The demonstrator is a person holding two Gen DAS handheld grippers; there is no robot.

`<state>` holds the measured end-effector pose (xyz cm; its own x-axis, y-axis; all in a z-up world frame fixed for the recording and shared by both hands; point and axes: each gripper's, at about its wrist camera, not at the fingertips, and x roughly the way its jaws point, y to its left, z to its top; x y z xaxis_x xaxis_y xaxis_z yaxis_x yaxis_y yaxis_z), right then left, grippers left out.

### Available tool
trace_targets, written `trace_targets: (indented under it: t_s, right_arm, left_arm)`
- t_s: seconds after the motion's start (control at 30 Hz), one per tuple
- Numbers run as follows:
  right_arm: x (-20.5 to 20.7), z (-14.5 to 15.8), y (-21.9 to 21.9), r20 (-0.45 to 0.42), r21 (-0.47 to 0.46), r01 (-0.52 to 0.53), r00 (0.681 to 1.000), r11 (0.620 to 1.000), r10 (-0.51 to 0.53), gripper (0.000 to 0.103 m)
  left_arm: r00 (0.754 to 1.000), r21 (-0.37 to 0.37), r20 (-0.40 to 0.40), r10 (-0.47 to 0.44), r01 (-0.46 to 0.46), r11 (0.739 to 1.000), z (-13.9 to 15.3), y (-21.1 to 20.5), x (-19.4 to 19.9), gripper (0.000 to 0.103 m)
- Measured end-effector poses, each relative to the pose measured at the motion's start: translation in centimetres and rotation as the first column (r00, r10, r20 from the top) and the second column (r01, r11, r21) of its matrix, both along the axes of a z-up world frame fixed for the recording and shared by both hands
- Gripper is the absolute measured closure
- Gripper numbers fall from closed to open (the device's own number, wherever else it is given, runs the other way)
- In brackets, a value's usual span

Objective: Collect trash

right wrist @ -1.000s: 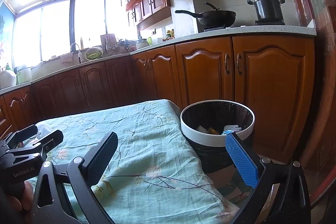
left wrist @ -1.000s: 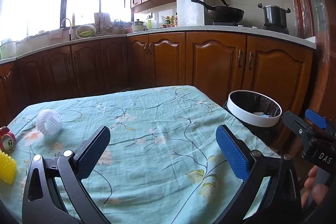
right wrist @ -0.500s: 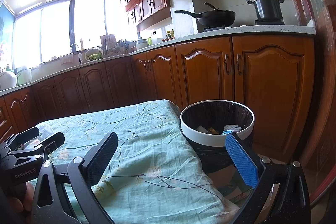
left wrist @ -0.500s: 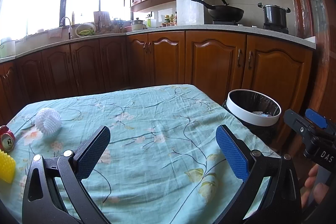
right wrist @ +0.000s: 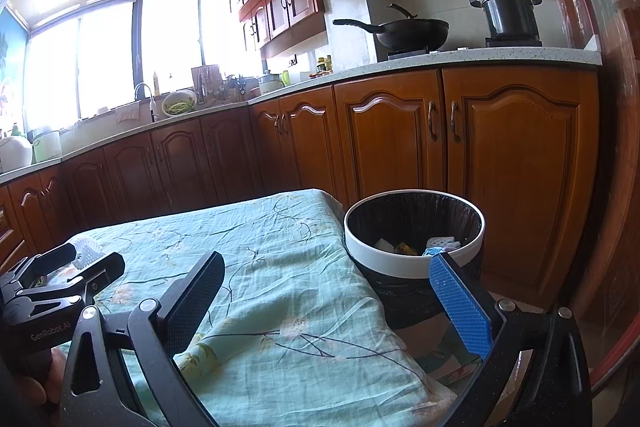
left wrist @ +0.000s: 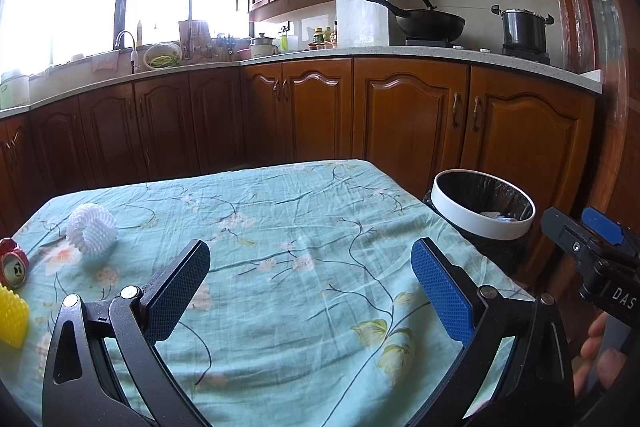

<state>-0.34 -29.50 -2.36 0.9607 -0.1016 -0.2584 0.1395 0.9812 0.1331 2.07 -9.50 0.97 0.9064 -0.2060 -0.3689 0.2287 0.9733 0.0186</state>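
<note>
A white foam net sleeve lies at the far left of the teal flowered tablecloth. A crushed red can and a yellow spiky piece lie at the left edge. My left gripper hangs open over the cloth's near part, holding nothing. My right gripper is open and empty over the table's right corner, beside the white-rimmed bin with a black liner, which holds several scraps. In the left wrist view the bin stands off the table's right side.
Brown wooden cabinets run behind the table under a pale counter. A wok and a pot sit on the stove. A person's fingers hold the right gripper's handle at lower right.
The left wrist view has tilted slightly, so the table and bin sit a little higher in frame. Both grippers stay open and empty.
</note>
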Motion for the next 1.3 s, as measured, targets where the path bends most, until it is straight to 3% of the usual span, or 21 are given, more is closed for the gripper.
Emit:
trace_targets:
  t_s: [1.3]
  right_arm:
    - [0.29,0.07,0.67,-0.014,0.015,-0.009,1.000,1.000,0.009,0.000]
  left_arm:
    - [1.000,-0.002,-0.019,-0.010,0.010,1.000,-0.29,-0.02,0.50,0.000]
